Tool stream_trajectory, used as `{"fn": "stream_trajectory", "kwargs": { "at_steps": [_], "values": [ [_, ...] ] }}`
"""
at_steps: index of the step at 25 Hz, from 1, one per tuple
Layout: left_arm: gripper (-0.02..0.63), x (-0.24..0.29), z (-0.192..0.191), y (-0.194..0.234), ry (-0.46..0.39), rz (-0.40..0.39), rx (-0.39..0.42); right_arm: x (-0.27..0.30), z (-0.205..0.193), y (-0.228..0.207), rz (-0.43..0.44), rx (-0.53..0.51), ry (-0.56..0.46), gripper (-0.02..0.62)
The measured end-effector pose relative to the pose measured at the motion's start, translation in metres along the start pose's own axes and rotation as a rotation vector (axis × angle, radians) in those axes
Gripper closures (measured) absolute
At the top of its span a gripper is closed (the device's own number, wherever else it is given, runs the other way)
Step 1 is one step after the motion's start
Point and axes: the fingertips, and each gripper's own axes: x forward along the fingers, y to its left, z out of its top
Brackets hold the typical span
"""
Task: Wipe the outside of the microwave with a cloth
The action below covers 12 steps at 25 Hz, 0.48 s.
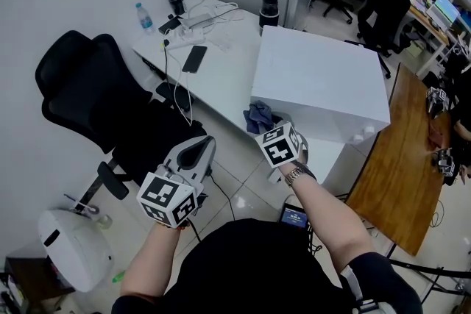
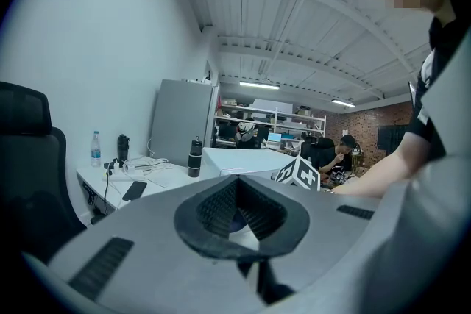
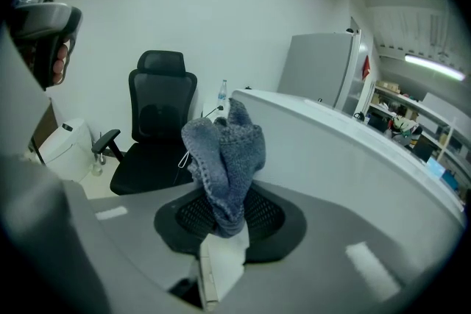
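Observation:
The microwave (image 1: 320, 81) is a plain white box on the white desk; in the right gripper view its white side (image 3: 353, 158) fills the right half. My right gripper (image 1: 268, 125) is shut on a bunched blue-grey cloth (image 1: 258, 116) at the box's near left corner. In the right gripper view the cloth (image 3: 223, 158) sticks up from between the jaws of that gripper (image 3: 228, 213), right beside the white side; I cannot tell whether it touches. My left gripper (image 1: 200, 151) hangs lower left over the floor, shut and empty (image 2: 239, 206).
A black office chair (image 1: 96, 95) stands left of the desk (image 1: 213, 73), which carries a phone (image 1: 194, 59), cables, a water bottle (image 1: 145, 17) and a black flask (image 1: 270, 9). A white bin (image 1: 73, 246) sits at lower left, a wooden table (image 1: 401, 173) at right.

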Motion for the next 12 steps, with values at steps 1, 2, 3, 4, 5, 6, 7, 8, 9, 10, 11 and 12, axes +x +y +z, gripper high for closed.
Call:
{"fn": "stream_trajectory", "kwargs": {
  "at_steps": [1, 2, 3, 4, 5, 6, 7, 8, 9, 10, 11, 12],
  "values": [
    [0.601, 0.002, 0.0, -0.001, 0.001, -0.007, 0.0, -0.002, -0.002, -0.003, -0.006, 0.005, 0.003, 0.514],
    [0.601, 0.003, 0.0, -0.002, 0.001, -0.014, 0.0, -0.003, -0.004, -0.006, -0.013, 0.01, 0.006, 0.514],
    [0.601, 0.005, -0.001, -0.004, 0.002, -0.021, -0.001, -0.005, -0.007, -0.009, -0.02, 0.015, 0.009, 0.514],
    [0.601, 0.007, -0.001, -0.005, 0.003, -0.029, -0.001, -0.007, -0.009, -0.012, -0.027, 0.02, 0.012, 0.514],
    [0.601, 0.009, 0.0, -0.008, 0.003, -0.037, -0.001, -0.01, -0.012, -0.016, -0.036, 0.025, 0.015, 0.514],
    [0.601, 0.011, 0.0, -0.01, 0.003, -0.046, 0.0, -0.013, -0.015, -0.019, -0.044, 0.03, 0.018, 0.514],
    [0.601, 0.014, 0.0, -0.013, 0.002, -0.055, 0.0, -0.016, -0.018, -0.023, -0.052, 0.036, 0.02, 0.514],
    [0.601, 0.016, 0.001, -0.017, 0.002, -0.063, 0.001, -0.019, -0.021, -0.028, -0.06, 0.042, 0.023, 0.514],
    [0.601, 0.018, 0.001, -0.02, 0.003, -0.071, 0.0, -0.022, -0.024, -0.032, -0.068, 0.048, 0.026, 0.514],
    [0.601, 0.02, 0.0, -0.022, 0.004, -0.079, 0.0, -0.024, -0.027, -0.036, -0.076, 0.055, 0.028, 0.514],
    [0.601, 0.022, 0.0, -0.025, 0.004, -0.086, 0.001, -0.027, -0.03, -0.039, -0.083, 0.061, 0.031, 0.514],
    [0.601, 0.023, 0.0, -0.027, 0.005, -0.093, 0.004, -0.03, -0.033, -0.043, -0.09, 0.066, 0.033, 0.514]
  ]
}}
